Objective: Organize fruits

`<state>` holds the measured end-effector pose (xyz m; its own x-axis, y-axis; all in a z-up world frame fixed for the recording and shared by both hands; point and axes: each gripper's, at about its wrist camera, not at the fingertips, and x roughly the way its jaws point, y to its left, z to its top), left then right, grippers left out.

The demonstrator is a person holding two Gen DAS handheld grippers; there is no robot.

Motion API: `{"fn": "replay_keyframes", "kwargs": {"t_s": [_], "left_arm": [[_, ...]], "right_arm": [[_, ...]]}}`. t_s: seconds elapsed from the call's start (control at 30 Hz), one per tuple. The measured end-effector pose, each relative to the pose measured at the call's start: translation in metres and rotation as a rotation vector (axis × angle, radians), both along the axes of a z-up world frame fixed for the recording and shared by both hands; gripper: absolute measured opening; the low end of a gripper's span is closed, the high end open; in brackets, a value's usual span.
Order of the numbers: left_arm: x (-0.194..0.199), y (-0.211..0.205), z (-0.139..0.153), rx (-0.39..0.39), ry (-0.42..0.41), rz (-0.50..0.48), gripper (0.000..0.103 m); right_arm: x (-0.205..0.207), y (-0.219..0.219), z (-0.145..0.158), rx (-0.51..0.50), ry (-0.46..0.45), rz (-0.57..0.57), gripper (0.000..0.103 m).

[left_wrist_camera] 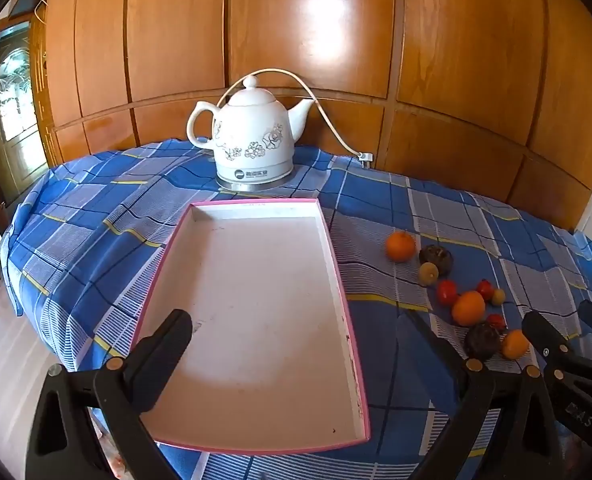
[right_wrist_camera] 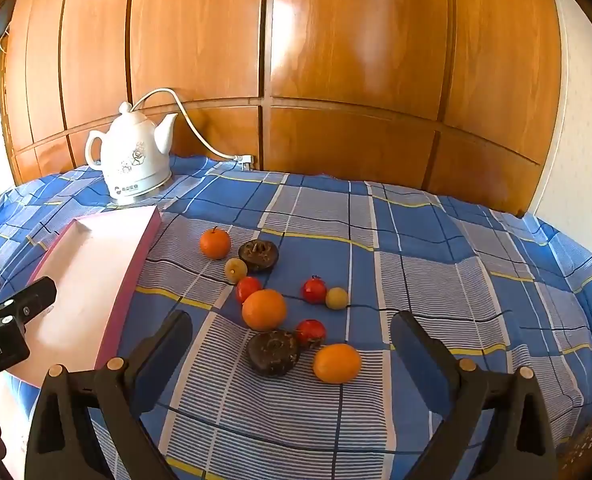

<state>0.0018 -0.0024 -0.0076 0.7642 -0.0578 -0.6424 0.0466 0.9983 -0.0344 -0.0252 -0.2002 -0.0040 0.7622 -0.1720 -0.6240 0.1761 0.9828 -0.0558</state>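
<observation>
Orange, red, yellow-green and dark brown fruits [right_wrist_camera: 263,309] are lying on a blue, grey-striped plaid cloth [right_wrist_camera: 416,240], beside a pink-rimmed white tray [left_wrist_camera: 338,264] and a white kettle [left_wrist_camera: 251,140] showing a grey floral print.

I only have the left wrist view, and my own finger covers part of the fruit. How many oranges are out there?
Observer: Three oranges; the nearest orange lies fully clear in the right wrist view.
Operator: Is the right gripper holding anything?
Observer: No. The right gripper is open and empty above the fruit.
Operator: What sits beside that orange?
Observer: A dark brown fruit, with a red fruit touching its far side.
</observation>
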Motion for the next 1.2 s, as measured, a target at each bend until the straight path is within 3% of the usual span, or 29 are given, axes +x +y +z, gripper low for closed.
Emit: {"fn": "replay_keyframes", "kwargs": {"t_s": [0.83,1.2], "left_arm": [[-0.002,-0.009,0.006,0.004,-0.018,-0.024,0.103],[0.007,-0.032,0.003,0.005,0.032,-0.157,0.103]], "right_arm": [[-0.003,-0.007,0.004,0.004,-0.004,-0.01,0.101],[-0.002,-0.033,0.003,0.041,0.009,-0.026,0.101]]}}
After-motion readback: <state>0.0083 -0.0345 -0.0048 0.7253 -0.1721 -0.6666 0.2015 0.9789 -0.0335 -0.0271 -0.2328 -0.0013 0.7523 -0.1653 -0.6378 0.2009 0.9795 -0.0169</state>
